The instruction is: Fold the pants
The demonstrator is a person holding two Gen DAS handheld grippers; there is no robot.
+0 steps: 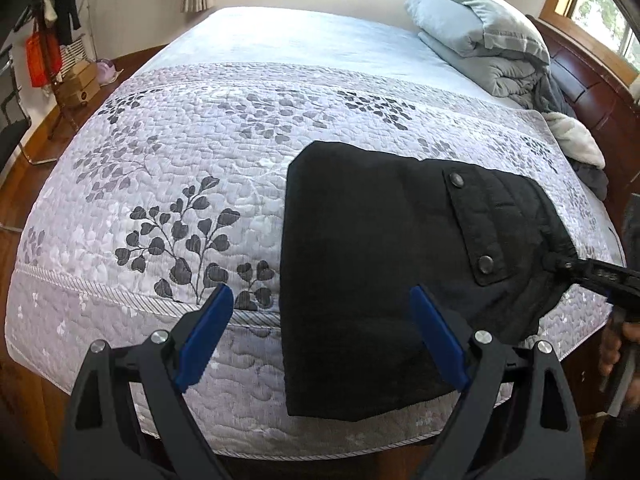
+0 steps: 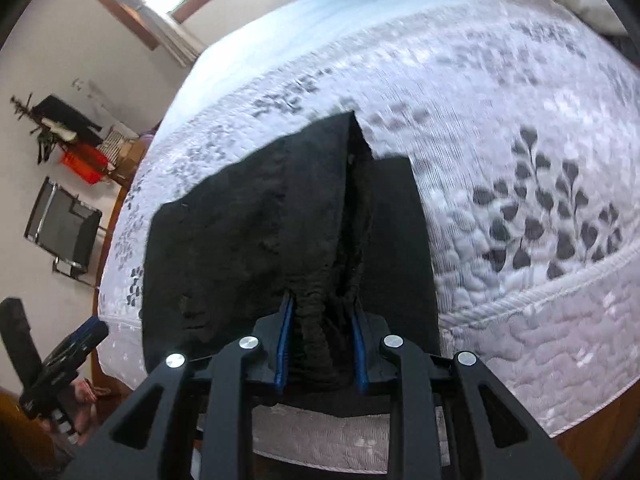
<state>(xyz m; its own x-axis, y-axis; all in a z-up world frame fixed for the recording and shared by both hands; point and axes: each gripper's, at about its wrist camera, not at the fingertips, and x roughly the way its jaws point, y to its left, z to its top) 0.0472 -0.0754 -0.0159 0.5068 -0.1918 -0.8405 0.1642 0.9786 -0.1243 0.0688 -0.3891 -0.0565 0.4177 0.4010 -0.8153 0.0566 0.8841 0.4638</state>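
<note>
I see a bed [image 1: 224, 128] under a grey leaf-print quilt [image 1: 160, 184]; folded bedding [image 1: 480, 36] by a dark wooden headboard [image 1: 592, 92]; daylit window [image 1: 604, 4]; white walls; wood floor [image 1: 16, 184].

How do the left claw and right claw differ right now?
Opening: the left claw stands wide open; the right claw is closed down on bunched fabric.
Load: the left claw holds nothing; the right claw grips the black pants at the gathered waistband.
Position: the left claw hovers over the pants' near edge and the quilted bedspread; the right claw is at the pants' right end.
Shared: black frames, blue pads.
</note>
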